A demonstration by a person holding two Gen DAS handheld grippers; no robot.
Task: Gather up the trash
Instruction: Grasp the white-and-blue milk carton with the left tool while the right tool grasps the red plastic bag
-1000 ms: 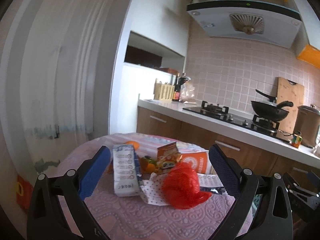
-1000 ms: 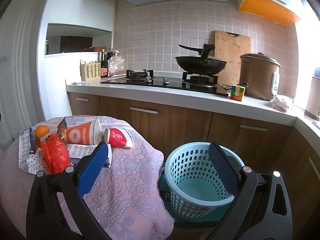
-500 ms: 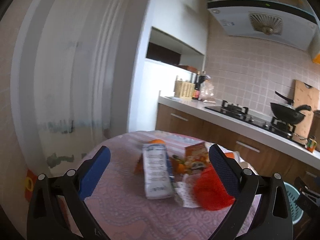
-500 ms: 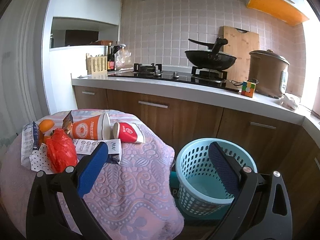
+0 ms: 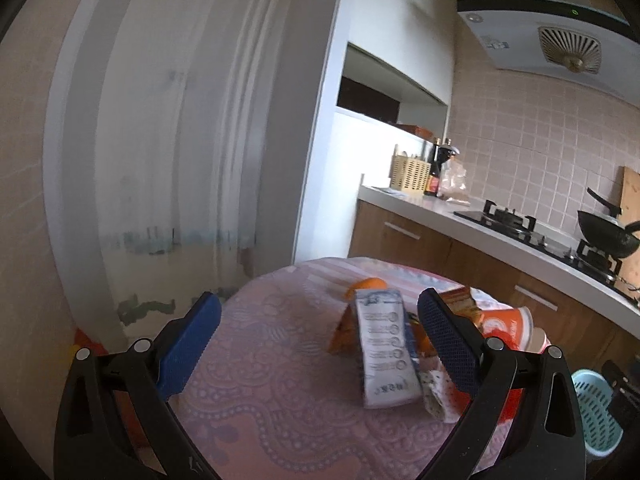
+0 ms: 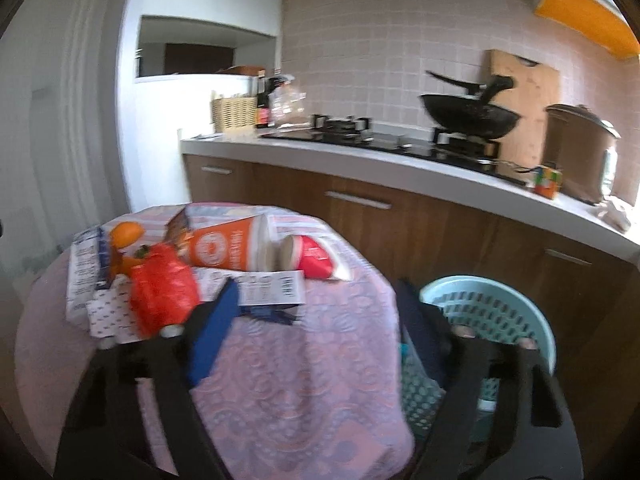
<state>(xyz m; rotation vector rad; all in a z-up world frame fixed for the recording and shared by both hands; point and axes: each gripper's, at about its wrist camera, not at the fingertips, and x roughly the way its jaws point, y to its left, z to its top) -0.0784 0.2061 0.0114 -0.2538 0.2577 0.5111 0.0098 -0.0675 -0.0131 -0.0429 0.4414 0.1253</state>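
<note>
Trash is lying in a loose pile on the cloth-covered surface, none of it yet in the basket. Going from the left: a white printed packet is resting just beside a piece of orange peel, then a crumpled red bag, an orange paper cup on its side, and a small red cup next to it. Off the surface's right edge, lower down, a pale blue basket is waiting. The left tongs are hovering spread wide with nothing between them, the packet showing close to the right finger. The right tongs are likewise released and holding nothing. This looks like the approach before a first pick. Next, one pair of tongs needs to be descending over a single item, probably the packet or the red bag, and closing on it alone.
</note>
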